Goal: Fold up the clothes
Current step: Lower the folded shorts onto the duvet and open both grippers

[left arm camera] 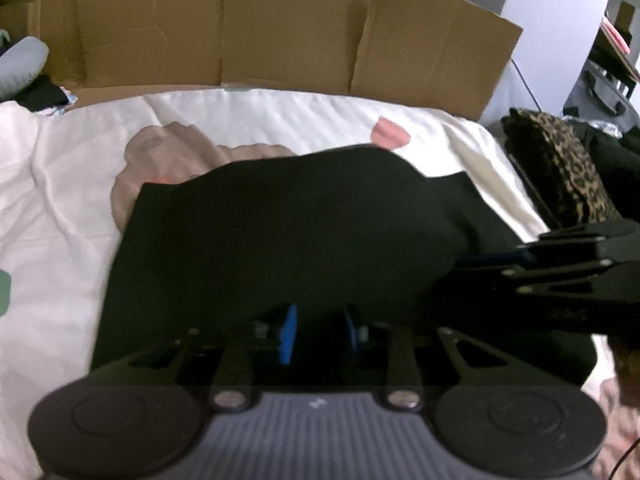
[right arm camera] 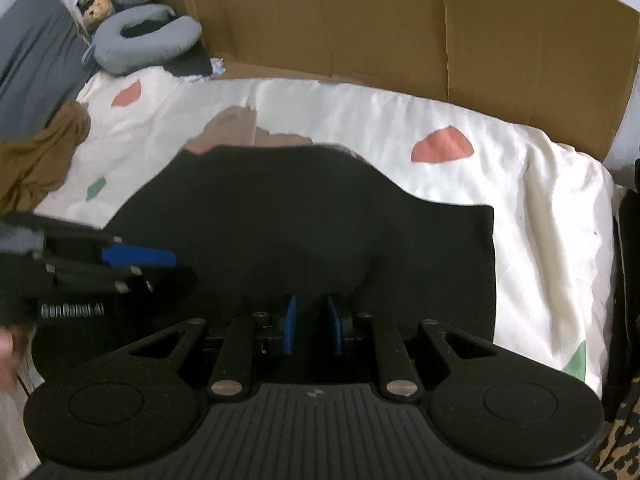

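Left wrist view: my left gripper (left arm camera: 320,330) and right gripper (right arm camera: 311,326) stand narrow over the black garment (left arm camera: 288,232); a grip I can't confirm. It's draped on the bed (right arm camera: 540,208), probably for folding forward.

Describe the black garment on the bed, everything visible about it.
The black garment is plain, matte, soft-looking cloth, spread mostly flat on the white bedsheet with a humped far edge. It overlaps a pinkish-beige garment behind it. The left gripper and right gripper sit at its near edge.
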A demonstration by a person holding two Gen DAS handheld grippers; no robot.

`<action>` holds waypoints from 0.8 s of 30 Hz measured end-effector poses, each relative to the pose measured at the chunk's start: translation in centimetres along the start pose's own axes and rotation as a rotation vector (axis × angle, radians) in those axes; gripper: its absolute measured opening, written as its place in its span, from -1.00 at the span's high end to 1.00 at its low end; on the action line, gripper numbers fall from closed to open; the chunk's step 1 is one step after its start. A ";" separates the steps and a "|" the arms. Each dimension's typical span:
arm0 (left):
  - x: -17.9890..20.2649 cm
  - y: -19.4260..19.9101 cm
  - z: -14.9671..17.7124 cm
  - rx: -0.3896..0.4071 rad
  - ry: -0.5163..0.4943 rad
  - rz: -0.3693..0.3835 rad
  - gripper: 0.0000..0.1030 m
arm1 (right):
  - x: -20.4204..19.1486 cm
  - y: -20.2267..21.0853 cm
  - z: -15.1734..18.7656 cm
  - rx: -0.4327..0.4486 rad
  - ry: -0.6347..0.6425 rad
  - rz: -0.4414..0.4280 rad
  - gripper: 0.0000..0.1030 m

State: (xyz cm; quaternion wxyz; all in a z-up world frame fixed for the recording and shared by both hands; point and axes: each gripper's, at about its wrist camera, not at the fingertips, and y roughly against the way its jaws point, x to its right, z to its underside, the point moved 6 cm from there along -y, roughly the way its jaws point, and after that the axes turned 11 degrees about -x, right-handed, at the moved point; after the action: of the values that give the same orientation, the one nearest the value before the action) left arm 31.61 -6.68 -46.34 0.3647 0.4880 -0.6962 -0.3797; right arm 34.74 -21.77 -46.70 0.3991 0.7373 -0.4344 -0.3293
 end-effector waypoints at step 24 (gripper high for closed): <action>-3.7 6.9 6.2 -0.045 0.081 0.008 0.37 | -0.3 4.6 6.2 -0.020 -0.033 0.028 0.44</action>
State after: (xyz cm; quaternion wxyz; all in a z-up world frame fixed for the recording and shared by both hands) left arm 24.39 -0.45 -43.50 0.4050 0.4919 -0.6741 -0.3735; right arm 27.71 -24.79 -45.54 0.4039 0.7215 -0.4478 -0.3404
